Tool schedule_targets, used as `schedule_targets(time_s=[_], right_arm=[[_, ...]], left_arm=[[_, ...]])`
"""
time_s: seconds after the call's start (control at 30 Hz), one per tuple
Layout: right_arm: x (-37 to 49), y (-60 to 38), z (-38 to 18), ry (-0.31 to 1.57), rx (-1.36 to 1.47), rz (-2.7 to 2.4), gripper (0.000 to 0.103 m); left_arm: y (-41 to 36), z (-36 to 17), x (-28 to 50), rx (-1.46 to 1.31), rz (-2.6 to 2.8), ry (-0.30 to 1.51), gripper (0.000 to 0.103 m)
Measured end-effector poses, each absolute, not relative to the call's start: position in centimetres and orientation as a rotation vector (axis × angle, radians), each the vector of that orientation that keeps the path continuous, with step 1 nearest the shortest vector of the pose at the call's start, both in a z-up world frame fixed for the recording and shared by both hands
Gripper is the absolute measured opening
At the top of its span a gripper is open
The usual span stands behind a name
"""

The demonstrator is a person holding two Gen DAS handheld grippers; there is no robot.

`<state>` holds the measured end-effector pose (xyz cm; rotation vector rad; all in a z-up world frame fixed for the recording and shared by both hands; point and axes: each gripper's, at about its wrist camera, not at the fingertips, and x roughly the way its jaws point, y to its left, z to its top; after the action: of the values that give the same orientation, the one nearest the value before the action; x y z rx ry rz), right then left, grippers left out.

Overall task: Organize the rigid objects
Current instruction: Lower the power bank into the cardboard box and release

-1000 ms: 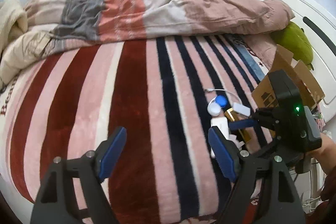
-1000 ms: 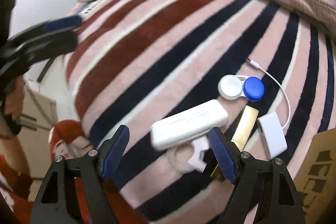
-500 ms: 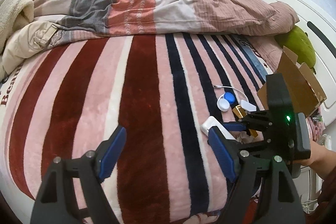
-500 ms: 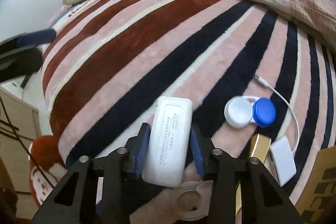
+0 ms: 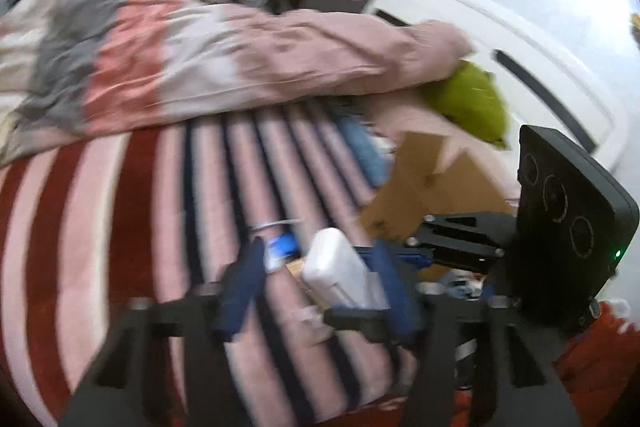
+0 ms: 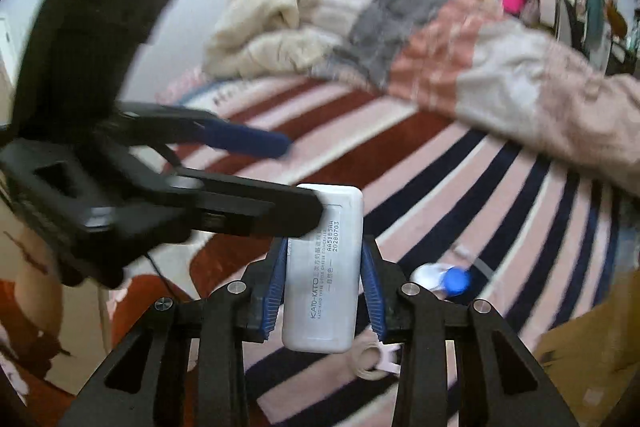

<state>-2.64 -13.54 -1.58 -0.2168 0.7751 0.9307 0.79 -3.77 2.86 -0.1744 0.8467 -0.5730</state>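
- The right gripper (image 6: 323, 291) is clamped on a white rectangular case (image 6: 322, 273); both blue pads press its long sides, and the case stands lengthwise along the fingers, lifted clear of the bed (image 6: 460, 187).
- In the right wrist view the left gripper (image 6: 280, 179) comes in from 9 o'clock, its lower black finger touching the case's far top corner and its blue-padded finger spread apart above it.
- In the left wrist view, which is blurred, the left gripper (image 5: 320, 287) has its jaws apart, with the case (image 5: 340, 275) just inside the right-hand pad; nothing is pinched.
- A white-and-blue contact lens case (image 6: 444, 277) lies on the striped blanket at 3 o'clock from the held case, a thin white cable (image 6: 480, 263) beside it.
- A small white ring-shaped piece (image 6: 374, 361) lies on the blanket right under the held case, at 6 o'clock.
- A cardboard box (image 5: 424, 191) sits at the bed's edge, at 2 o'clock in the left wrist view.
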Motion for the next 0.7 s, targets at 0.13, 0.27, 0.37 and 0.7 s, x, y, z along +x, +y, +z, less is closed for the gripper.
schedule_targets(time_s=[0.13, 0.27, 0.37, 0.7], right_arm=[[-3.6, -18.4, 2.0, 0.679, -0.175, 0.878, 0.031], [-3.7, -24.9, 3.6, 0.634, -0.136, 0.765, 0.031], [-2.8, -29.8, 3.9, 0.65, -0.101, 0.684, 0.031], [1.5, -35.9, -0.1, 0.86, -0.067, 0.583, 0.031]], left_arm=[[-10.1, 5.5, 2.1, -0.138, -0.71, 0.81, 0.022], [-17.0, 6.8, 3.7, -0.072, -0.804, 0.818, 0.019], [-22.3, 6.5, 5.6, -0.028, -0.864, 0.849, 0.019], [-28.0, 1.5, 8.4, 0.045, -0.86, 1.01, 0.02]])
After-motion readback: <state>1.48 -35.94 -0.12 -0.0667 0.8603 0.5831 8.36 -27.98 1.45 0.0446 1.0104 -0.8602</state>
